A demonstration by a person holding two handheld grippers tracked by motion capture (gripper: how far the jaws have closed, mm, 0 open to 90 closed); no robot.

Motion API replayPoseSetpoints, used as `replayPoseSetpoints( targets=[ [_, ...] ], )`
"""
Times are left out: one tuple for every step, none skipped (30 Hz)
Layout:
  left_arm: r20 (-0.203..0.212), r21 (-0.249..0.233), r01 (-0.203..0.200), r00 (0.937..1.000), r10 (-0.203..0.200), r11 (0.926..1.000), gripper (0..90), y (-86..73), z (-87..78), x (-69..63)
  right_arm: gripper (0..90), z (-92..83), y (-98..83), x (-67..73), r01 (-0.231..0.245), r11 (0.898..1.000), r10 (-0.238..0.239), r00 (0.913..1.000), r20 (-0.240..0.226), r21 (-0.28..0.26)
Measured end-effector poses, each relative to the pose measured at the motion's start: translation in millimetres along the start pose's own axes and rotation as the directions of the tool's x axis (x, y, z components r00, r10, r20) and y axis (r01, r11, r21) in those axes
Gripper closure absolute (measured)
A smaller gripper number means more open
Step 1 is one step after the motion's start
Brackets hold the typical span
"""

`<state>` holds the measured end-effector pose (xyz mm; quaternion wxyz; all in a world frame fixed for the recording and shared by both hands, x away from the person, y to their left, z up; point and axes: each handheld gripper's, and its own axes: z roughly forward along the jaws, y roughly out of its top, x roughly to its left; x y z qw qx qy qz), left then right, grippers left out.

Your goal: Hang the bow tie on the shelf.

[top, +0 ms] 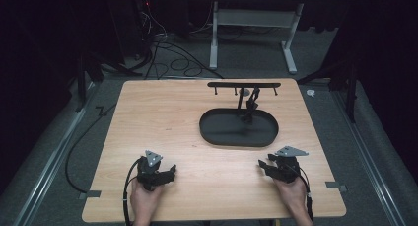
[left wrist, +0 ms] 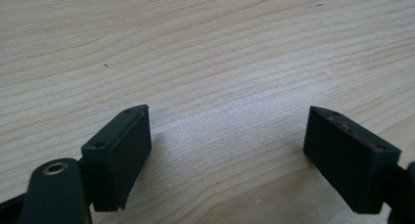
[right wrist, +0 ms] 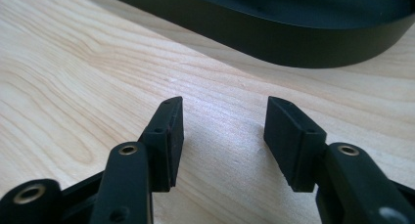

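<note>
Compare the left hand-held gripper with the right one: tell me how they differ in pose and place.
The left hand-held gripper sits at the table's near left and points right; the right hand-held gripper sits at the near right and points left, toward it. The right one is nearer the black oval tray, whose wall fills the top of its own view; the left one's own view shows bare wood. Both are open, empty and low over the table.

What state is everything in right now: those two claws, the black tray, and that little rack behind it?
Left claw: open, nothing between its jaws, low over bare wood.
Right claw: open, nothing between its jaws, pointing toward the tray.
Black oval tray: flat on the table, apparently empty.
Rack: upright at the tray's far side; a small dark item hangs from it.
Table: level.
</note>
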<state>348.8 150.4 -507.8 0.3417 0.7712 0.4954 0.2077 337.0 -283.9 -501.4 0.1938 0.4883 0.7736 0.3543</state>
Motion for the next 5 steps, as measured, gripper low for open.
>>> replayPoseSetpoints(
  targets=[
    [0.0,0.0,0.0,1.0,0.0,1.0,18.3,0.0,0.0,0.0,49.5,0.7,0.4,2.9,0.027,1.0,-0.027,0.9994,0.021,0.006],
    [0.0,0.0,0.0,1.0,0.0,1.0,18.4,0.0,0.0,0.0,49.1,1.5,0.4,6.5,0.053,0.999,-0.054,0.9978,0.04,0.007],
    [0.0,-0.001,0.001,1.0,-0.001,1.0,18.4,0.0,0.0,-0.1,49.0,1.6,0.4,8.4,0.069,0.998,-0.069,0.9968,0.04,0.006],
    [0.0,-0.002,0.001,1.0,-0.001,1.0,18.4,-0.1,0.1,0.0,48.8,1.8,0.4,9.3,0.07,0.998,-0.07,0.9967,0.04,0.005],
    [0.0,-0.002,0.001,1.0,-0.001,1.0,18.4,-0.1,0.1,0.0,48.2,1.8,0.4,9.1,0.066,0.998,-0.066,0.997,0.04,0.006]
  ],
)
